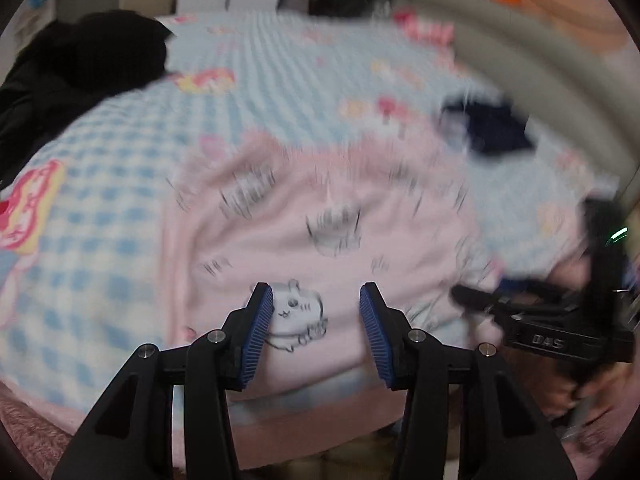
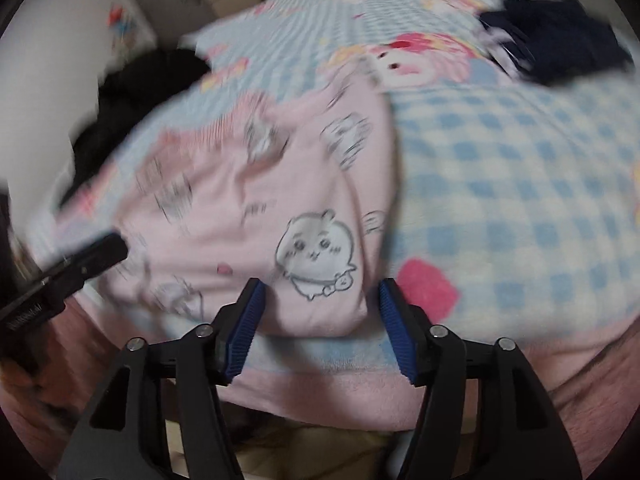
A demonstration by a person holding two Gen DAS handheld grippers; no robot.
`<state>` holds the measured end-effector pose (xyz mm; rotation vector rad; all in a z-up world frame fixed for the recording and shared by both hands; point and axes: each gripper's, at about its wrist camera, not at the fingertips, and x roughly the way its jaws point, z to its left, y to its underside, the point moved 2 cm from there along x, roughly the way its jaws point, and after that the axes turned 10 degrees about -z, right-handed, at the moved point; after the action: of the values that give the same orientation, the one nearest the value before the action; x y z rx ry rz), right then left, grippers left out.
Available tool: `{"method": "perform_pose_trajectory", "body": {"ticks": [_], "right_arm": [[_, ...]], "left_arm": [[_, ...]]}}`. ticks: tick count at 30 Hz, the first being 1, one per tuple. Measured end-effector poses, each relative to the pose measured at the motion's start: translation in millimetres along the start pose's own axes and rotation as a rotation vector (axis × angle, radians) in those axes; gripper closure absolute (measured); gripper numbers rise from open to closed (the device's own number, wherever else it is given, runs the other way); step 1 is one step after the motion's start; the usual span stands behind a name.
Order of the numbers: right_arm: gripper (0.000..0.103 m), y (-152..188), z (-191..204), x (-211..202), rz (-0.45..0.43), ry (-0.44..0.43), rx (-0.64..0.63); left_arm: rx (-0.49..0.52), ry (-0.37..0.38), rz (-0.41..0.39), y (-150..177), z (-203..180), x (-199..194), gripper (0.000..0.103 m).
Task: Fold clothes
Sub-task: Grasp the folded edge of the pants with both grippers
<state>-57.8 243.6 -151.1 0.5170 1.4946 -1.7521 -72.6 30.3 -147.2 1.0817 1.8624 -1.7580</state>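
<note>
Both tongs, left tongs (image 1: 316, 308) and right tongs (image 2: 322, 304), are hanging wide apart, holding nothing, just over the pink garment's (image 1: 320, 216) near edge on the bed (image 2: 520, 168).

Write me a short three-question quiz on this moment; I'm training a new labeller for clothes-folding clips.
1. True or false: the left gripper is shut on the pink garment.
2. Which surface does the pink garment lie on? A) a bare wooden table B) a blue-and-white checked blanket C) a tiled floor
3. Fill in: the small cloth lying farther back on the blanket is dark ____.

Key: 1. False; both the left gripper and the right gripper have their fingers apart over the garment. 2. B. 3. navy.
</note>
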Motion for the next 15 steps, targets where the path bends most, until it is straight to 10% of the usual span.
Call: {"method": "perform_pose_trajectory", "body": {"ticks": [7,12,15], "right_arm": [[0.042,4,0,-6,-0.014,0.172,-0.106],[0.042,-9,-10,-17,-0.077,0.038,0.016],[0.041,-17,-15,-3,-0.052,-0.054,0.103]], "left_arm": [[-0.024,-0.045,0.021,7,13,-8,0.055],[-0.092,0.013,-0.133,-9,17,-30,0.055],[-0.129,0.025,-0.09,-8,19,-17,0.054]]}}
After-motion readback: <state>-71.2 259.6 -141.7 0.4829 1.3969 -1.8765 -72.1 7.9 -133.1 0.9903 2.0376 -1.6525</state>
